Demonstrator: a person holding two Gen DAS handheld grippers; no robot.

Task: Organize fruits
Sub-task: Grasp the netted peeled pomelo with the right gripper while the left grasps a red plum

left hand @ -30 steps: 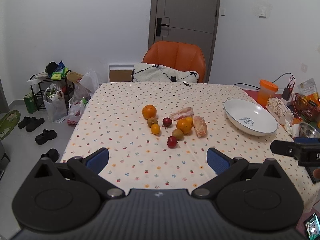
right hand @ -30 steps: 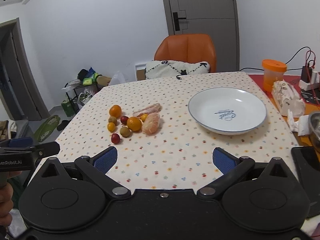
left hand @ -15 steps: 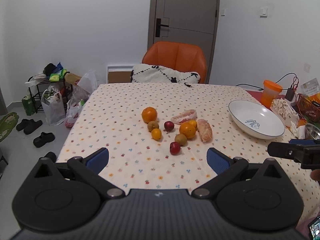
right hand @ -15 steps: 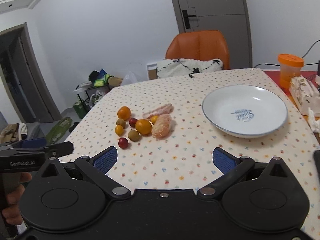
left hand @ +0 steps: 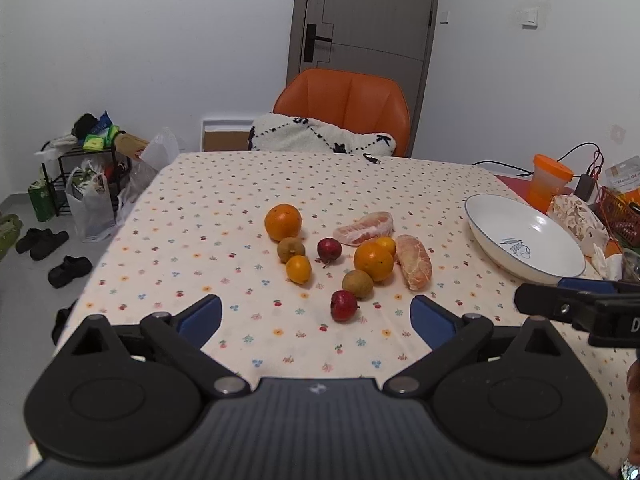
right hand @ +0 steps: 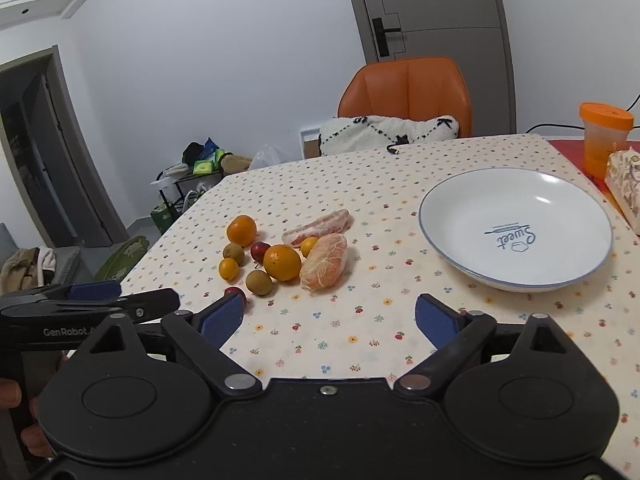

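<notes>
A cluster of fruit lies mid-table: a large orange [left hand: 283, 222], a second orange [left hand: 373, 261], a brown kiwi [left hand: 357, 283], a red plum [left hand: 343, 305], small yellow citrus [left hand: 298, 269] and two peeled pomelo pieces [left hand: 414, 261]. To the right stands an empty white plate [left hand: 524, 238] [right hand: 515, 234]. My left gripper [left hand: 316, 318] is open, just short of the red plum. My right gripper [right hand: 329, 316] is open too, near the peeled pomelo [right hand: 324, 267], its left finger partly hiding a red plum [right hand: 235, 292]. Each gripper shows in the other's view.
The table carries a flower-print cloth [left hand: 240, 208]. An orange chair [left hand: 344, 108] with a white cushion stands at the far end. An orange-lidded jar [right hand: 604, 136], a wrapped pack [left hand: 576, 218] and a red basket sit at the right edge. Bags and shoes lie on the floor at left.
Both grippers have moved forward toward the fruit, which looks larger and nearer now. The jaws stay open and the fruit lies as before.
</notes>
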